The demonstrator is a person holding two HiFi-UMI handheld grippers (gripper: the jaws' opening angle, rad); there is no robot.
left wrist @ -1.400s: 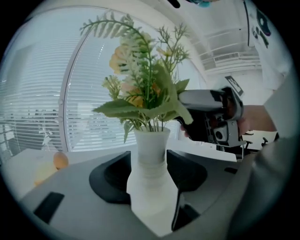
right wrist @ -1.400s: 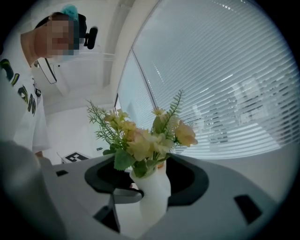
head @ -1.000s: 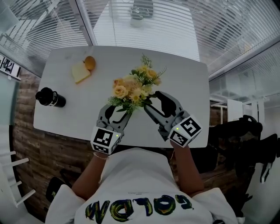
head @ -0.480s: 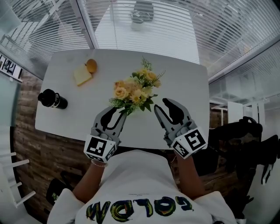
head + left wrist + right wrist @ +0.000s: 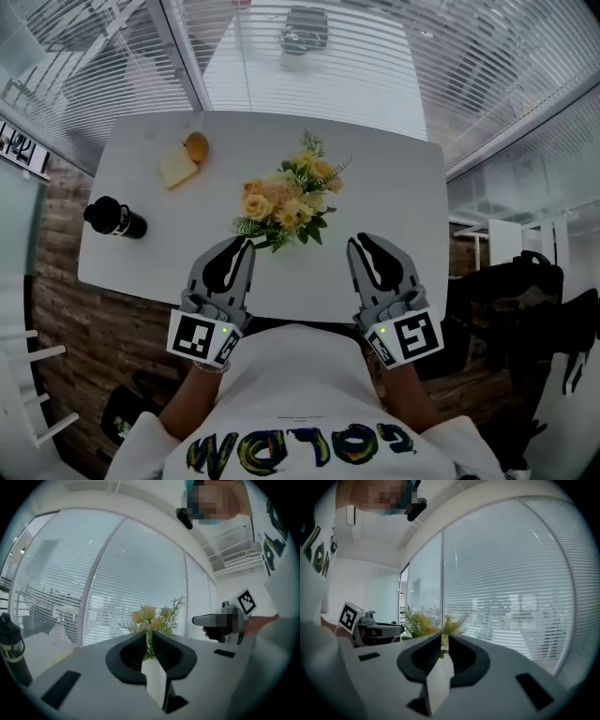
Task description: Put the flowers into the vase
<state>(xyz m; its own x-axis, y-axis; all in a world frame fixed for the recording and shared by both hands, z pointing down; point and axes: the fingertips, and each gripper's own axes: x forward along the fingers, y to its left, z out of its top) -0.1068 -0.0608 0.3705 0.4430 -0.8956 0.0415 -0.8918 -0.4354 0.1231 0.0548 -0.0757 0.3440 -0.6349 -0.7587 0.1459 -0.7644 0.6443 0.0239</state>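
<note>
A bunch of yellow flowers (image 5: 281, 206) with green sprigs stands at the middle of the white table (image 5: 394, 197); whatever holds it is hidden under the blooms. My left gripper (image 5: 242, 243) hovers near the table's front edge, left of and in front of the flowers, apart from them. My right gripper (image 5: 360, 240) hovers to their right front, also apart. The jaws of both have just been closing and now stand together with nothing between them. The left gripper view shows the flowers (image 5: 151, 616) beyond its jaws. The right gripper view shows the flowers (image 5: 423, 623) likewise.
A black bottle (image 5: 114, 218) stands at the table's left edge. A slice of bread (image 5: 175, 167) and an orange (image 5: 196, 146) lie at the far left. Windows with blinds rise behind the table. The person's torso is close to the front edge.
Both grippers have drawn back from the flowers toward the person and risen, and their jaws have gone from wide open to together. The flowers stay standing on the table.
</note>
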